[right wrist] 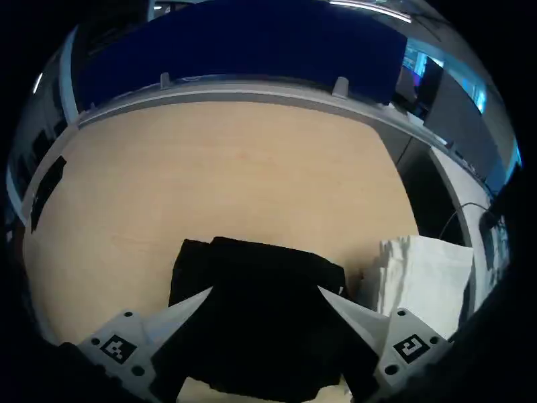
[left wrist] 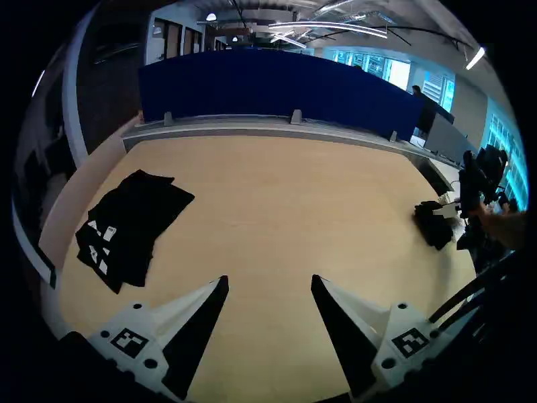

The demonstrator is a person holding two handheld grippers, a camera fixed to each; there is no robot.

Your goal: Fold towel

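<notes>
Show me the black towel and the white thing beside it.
black towel (right wrist: 262, 316): right gripper view, middle of its top layer.
white thing (right wrist: 429, 275): right gripper view, its flat centre.

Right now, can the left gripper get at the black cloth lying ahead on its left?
Probably yes: the left gripper has its jaws open, and just bare table lies between it and the black cloth, which has nothing on it.

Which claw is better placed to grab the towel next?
Right. The right claw is open around the towel; the left claw hangs open over the table, apart from any cloth.
</notes>
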